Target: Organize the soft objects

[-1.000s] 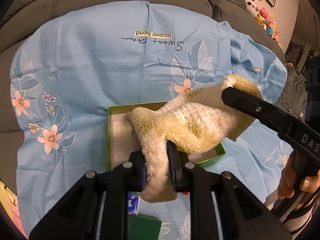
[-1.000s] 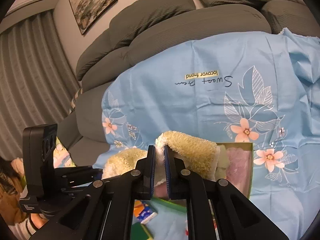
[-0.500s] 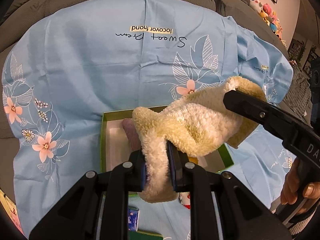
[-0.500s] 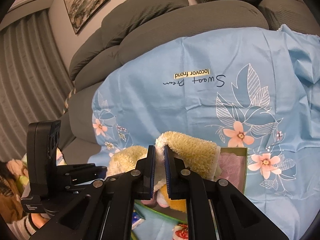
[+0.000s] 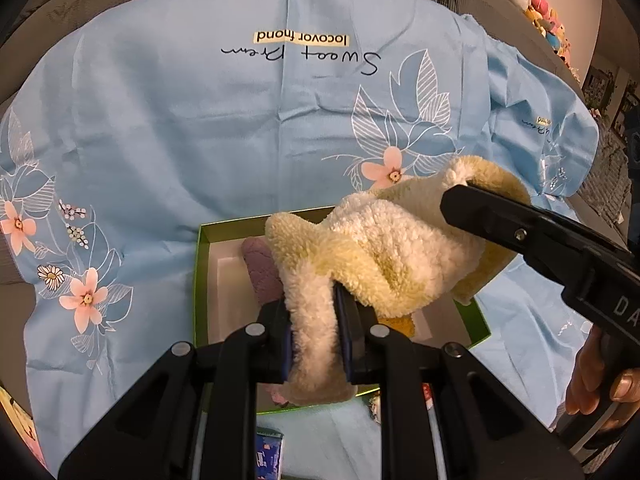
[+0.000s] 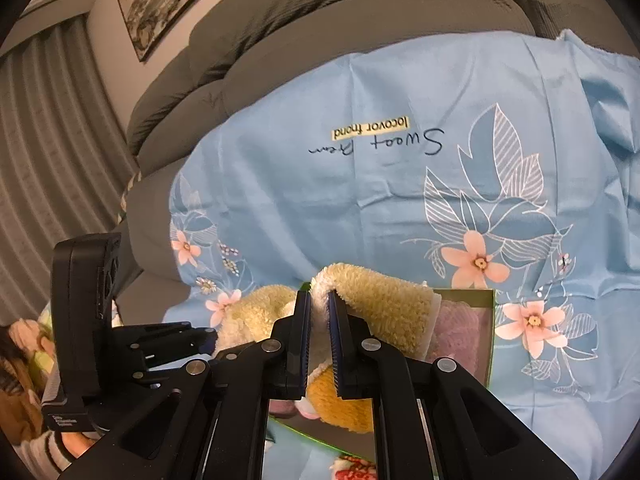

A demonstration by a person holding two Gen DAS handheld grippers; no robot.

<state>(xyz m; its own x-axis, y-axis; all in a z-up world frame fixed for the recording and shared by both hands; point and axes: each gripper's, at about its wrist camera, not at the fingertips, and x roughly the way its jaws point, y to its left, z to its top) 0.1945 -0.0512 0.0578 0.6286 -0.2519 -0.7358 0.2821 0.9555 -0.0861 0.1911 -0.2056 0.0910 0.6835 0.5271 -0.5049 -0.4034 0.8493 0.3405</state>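
A cream-yellow fluffy cloth (image 5: 384,248) hangs stretched between both grippers above an open green box (image 5: 200,276). My left gripper (image 5: 316,320) is shut on one end of it. My right gripper (image 6: 319,312) is shut on the other end (image 6: 384,300); it also shows in the left wrist view (image 5: 500,216). A mauve soft item (image 5: 260,268) lies inside the box, also seen in the right wrist view (image 6: 460,324). A yellow-orange plush (image 6: 340,396) sits in the box under the cloth.
The box rests on a light blue floral sheet (image 5: 240,120) spread over a grey sofa (image 6: 320,40). Small packets (image 5: 270,452) lie on the sheet near the box's front. Plush toys (image 5: 540,8) line the far right.
Both grippers have carried the fluffy cloth forward, so it now hangs more squarely over the green box. Both grips are unchanged.
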